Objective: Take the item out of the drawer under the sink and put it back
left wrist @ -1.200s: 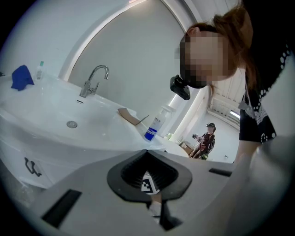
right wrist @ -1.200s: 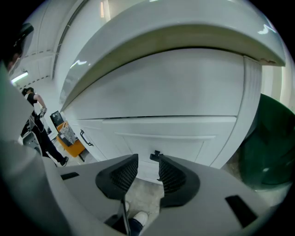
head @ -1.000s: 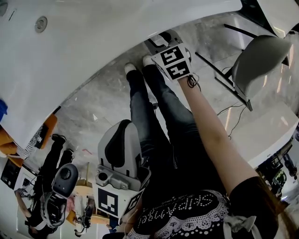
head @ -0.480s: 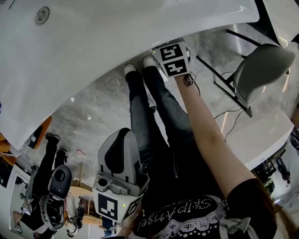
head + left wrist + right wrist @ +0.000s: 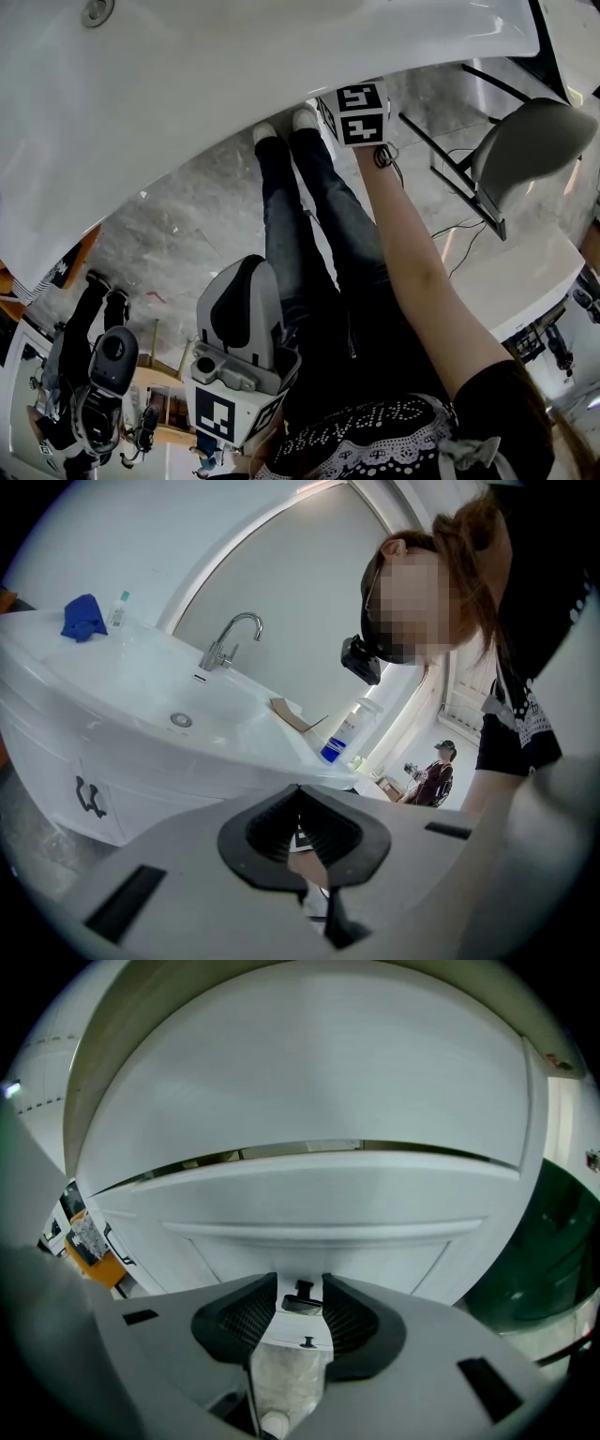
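Observation:
My right gripper (image 5: 301, 1288) points at the white drawer front (image 5: 319, 1204) under the sink. Its jaws have just been opening and stand wide. The dark drawer handle (image 5: 302, 1299) sits between the fingertips, and I see no pad pressing on it. In the head view only that gripper's marker cube (image 5: 361, 114) shows, at the edge of the white counter (image 5: 234, 84); its tips are hidden. My left gripper (image 5: 300, 794) is held back near my waist (image 5: 246, 272), its tips together on nothing. No item from the drawer is visible.
The left gripper view shows the basin (image 5: 141, 682), a faucet (image 5: 230, 639), a blue cloth (image 5: 82, 617), a blue-labelled bottle (image 5: 342, 733) and a cabinet handle (image 5: 87, 797). A grey chair (image 5: 525, 141) stands to the right. Another person (image 5: 94, 356) stands at the lower left.
The right gripper's marker cube has slid a little further under the counter's edge. The left gripper sits at nearly the same spot in the head view.

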Demonstrator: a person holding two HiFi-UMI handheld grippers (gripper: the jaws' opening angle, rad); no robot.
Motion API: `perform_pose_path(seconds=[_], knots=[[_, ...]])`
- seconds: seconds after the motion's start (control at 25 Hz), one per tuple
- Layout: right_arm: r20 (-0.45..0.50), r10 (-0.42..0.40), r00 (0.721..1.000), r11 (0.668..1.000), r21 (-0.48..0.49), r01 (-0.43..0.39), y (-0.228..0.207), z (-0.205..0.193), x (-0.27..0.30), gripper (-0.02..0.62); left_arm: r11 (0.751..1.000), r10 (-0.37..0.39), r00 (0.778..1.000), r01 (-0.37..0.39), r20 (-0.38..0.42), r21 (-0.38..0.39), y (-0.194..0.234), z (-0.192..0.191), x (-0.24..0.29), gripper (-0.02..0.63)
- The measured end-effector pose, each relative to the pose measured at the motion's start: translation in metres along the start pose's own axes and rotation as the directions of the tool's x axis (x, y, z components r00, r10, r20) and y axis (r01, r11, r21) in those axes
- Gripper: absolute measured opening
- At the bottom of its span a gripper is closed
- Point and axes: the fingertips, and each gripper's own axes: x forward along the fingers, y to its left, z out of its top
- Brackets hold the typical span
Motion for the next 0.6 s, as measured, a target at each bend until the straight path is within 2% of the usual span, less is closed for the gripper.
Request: perform_pose_path(seconds=[0.2, 0.6], knots=[[0.012, -0.013, 1.0, 1.0, 0.005, 0.013, -0.0046, 0.0004, 0.0007, 0.135, 1.0, 0.0, 1.0, 0.0, -0.002, 0.001, 0.0009, -0.0025, 0.0017, 0.005], [-0.029, 0.012, 1.0, 0.999, -0.052, -0.013, 0.0049, 0.0003, -0.0001, 0.157, 1.0, -0.019, 1.0, 0.019, -0.014, -0.002, -0.0057, -0.0061, 0.0042, 0.005]])
